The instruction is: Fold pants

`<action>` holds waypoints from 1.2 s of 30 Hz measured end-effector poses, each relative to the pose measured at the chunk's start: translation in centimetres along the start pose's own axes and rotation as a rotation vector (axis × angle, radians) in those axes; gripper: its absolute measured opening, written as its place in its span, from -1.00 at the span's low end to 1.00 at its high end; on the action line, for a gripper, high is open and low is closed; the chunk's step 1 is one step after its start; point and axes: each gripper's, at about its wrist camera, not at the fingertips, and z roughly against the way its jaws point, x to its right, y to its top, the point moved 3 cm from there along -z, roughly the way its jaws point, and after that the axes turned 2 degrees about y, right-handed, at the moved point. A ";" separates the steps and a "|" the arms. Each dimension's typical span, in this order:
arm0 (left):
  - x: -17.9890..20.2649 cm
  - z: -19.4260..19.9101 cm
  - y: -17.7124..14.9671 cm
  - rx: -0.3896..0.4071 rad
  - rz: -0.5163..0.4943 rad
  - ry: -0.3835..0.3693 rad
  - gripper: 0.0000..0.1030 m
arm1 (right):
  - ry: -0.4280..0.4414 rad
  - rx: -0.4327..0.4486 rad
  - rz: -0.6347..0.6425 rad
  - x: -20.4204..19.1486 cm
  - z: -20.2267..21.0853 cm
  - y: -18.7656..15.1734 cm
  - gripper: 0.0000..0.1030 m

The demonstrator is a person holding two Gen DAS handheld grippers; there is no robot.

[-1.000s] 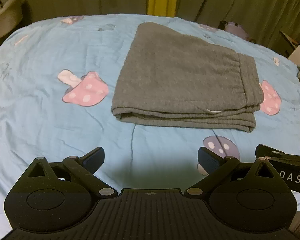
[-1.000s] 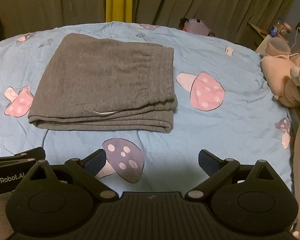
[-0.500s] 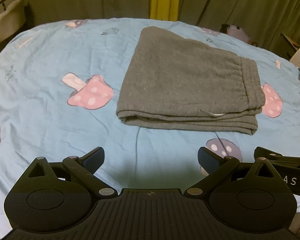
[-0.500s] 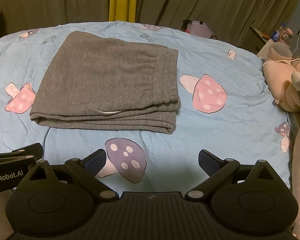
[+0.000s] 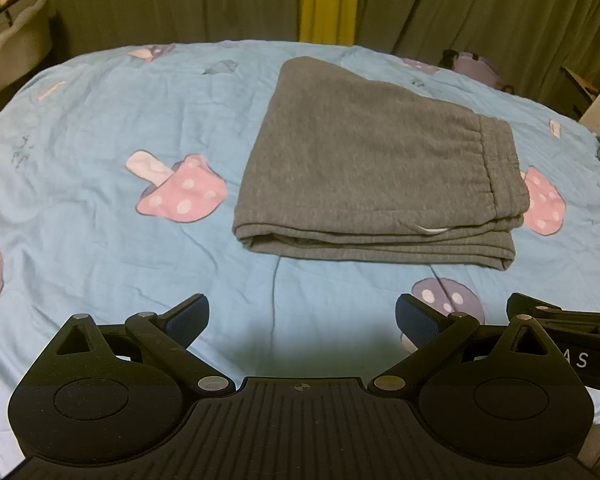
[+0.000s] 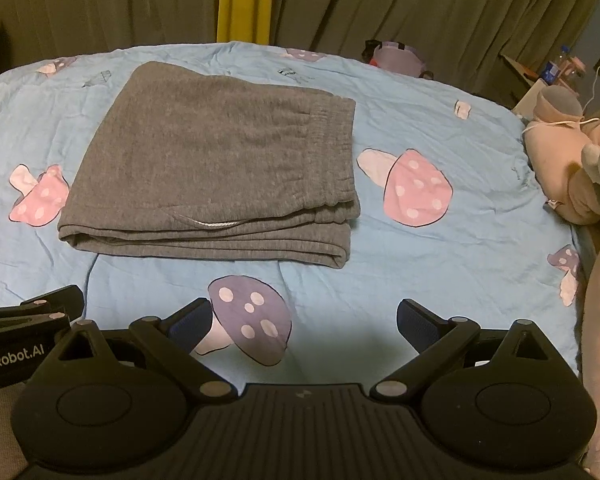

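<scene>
Grey knit pants [image 5: 376,168] lie folded into a flat rectangle on the bed [image 5: 100,128], well ahead of both tongs, elastic waistband on the right. Left tongs [image 5: 302,316] spread wide, empty; right tongs [image 6: 304,318] wide, empty too. Blue crinkled bedsheet with a mushroom print.

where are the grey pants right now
The folded grey pants lie on the blue bedspread, left of centre in the right wrist view, between two pink mushroom prints, beyond both open grippers.
</scene>
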 end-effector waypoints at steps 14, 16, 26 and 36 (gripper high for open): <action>0.0 0.2 0.0 0.009 0.002 0.003 0.98 | -0.006 -0.004 0.009 -0.4 -0.1 0.1 0.92; 0.0 0.3 0.0 0.010 0.003 0.001 0.98 | -0.005 -0.005 0.009 -0.5 -0.1 0.0 0.92; 0.0 0.5 0.1 0.016 0.000 0.003 0.98 | -0.010 -0.004 0.017 -0.5 -0.1 0.1 0.92; 0.0 1.0 0.3 0.032 -0.003 0.001 0.98 | -0.014 0.002 0.024 -0.5 0.0 0.2 0.92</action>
